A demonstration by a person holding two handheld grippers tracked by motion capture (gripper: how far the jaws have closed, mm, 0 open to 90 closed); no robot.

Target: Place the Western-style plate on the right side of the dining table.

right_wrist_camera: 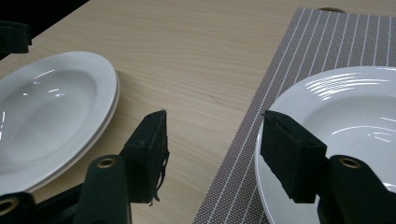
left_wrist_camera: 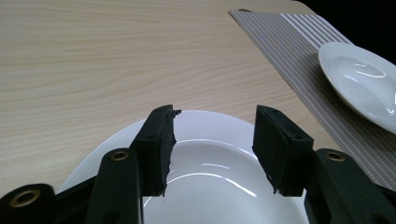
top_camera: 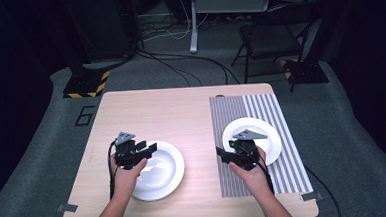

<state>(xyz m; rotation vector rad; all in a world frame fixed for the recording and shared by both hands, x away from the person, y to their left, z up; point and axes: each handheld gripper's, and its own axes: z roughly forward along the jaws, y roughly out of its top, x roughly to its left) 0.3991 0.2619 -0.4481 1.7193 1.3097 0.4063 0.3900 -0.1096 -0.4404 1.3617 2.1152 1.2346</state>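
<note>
L gripper (left_wrist_camera: 212, 140) hovers over stacked plates (left_wrist_camera: 219, 186), jaws part open w/ nothing gripped. R gripper (right_wrist_camera: 212, 149) part open too, empty, at the placemat (right_wrist_camera: 280, 74) plate's (right_wrist_camera: 364, 107) left rim.

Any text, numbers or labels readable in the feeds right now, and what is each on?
"6": a dark outlined numeral on the grey floor covering left of the table.
No print or brand can be seen on either white plate or the striped placemat.

Folding chair (top_camera: 272, 36) and cables (top_camera: 178, 64) beyond table (top_camera: 156, 110)
</note>
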